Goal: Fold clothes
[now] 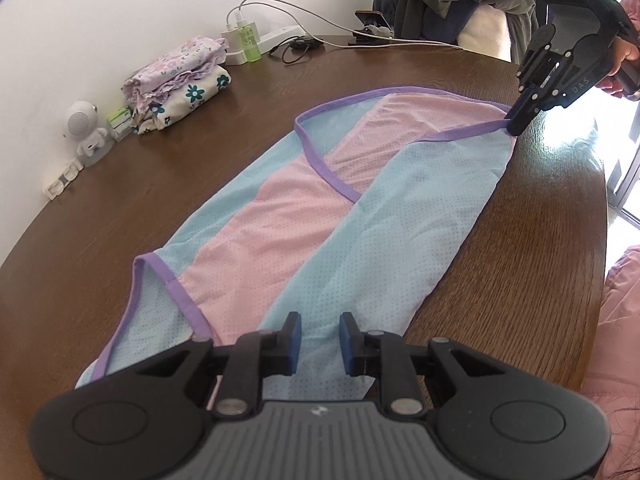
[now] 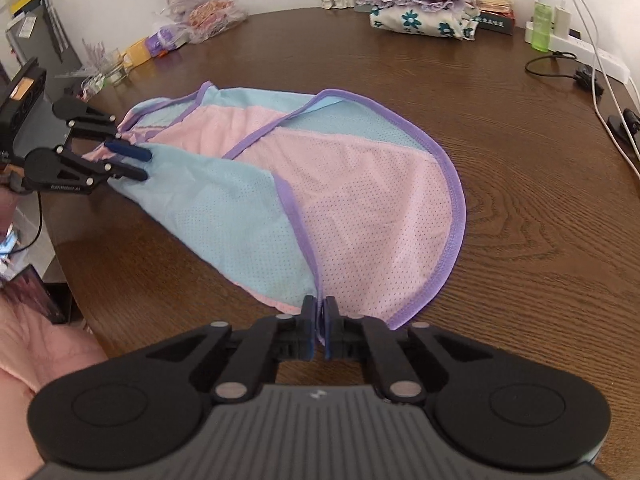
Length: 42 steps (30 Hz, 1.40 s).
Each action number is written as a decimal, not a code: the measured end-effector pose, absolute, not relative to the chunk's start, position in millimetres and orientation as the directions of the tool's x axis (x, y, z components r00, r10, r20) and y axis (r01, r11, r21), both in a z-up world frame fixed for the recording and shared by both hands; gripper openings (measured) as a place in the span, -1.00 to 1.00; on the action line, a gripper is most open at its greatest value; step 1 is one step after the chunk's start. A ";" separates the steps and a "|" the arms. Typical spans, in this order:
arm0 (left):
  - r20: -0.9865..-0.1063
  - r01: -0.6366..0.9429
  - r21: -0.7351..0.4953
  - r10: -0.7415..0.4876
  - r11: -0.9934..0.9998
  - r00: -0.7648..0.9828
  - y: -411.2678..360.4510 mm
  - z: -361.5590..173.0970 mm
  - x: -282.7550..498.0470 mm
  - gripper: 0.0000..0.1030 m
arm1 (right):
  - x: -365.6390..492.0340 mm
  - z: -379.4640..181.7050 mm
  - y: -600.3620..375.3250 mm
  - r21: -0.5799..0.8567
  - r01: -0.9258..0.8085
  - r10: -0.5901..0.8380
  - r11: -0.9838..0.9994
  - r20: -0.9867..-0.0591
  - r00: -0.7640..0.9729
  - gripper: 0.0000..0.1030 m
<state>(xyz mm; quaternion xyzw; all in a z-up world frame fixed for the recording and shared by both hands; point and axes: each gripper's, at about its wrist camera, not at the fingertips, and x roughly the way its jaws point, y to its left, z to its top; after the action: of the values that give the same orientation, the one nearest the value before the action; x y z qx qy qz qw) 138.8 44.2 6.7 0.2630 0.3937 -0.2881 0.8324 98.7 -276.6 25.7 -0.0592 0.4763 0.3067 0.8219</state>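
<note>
Here the right gripper, jaws pressed together, pinches the purple-trimmed edge of the pink and blue garment, likely to lift it for a fold. The garment lies flat mid-table. The left gripper, jaws slightly spread, straddles the opposite end, apparently steadying it. A folded pile sits far by the wall.
</note>
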 end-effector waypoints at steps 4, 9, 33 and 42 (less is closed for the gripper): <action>-0.812 0.688 0.215 -0.265 0.693 0.520 44.7 5.3 140.0 -0.63 | 93.6 34.5 -276.0 0.141 -0.599 0.413 0.789 -0.842 0.346 -0.93; -0.810 0.682 0.207 -0.268 0.701 0.522 48.6 5.5 140.6 -0.57 | 93.4 28.3 -278.7 0.114 -0.595 0.380 0.795 -0.859 0.342 -0.92; -0.714 0.313 0.312 0.003 0.897 0.701 162.9 18.9 14.2 -0.12 | 132.3 24.4 -81.0 0.053 -0.783 0.554 0.620 -0.736 0.389 -0.13; -0.725 0.456 0.422 -0.010 0.783 0.689 151.8 3.2 26.6 -0.93 | 142.3 13.6 -71.5 0.058 -0.768 0.514 0.638 -0.775 0.369 -0.13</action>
<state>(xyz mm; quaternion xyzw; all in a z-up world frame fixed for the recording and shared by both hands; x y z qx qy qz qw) 26.6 151.8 3.2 0.3006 0.3709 -0.1344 0.8684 142.3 -71.5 13.6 -0.1587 0.4000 0.3945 0.8119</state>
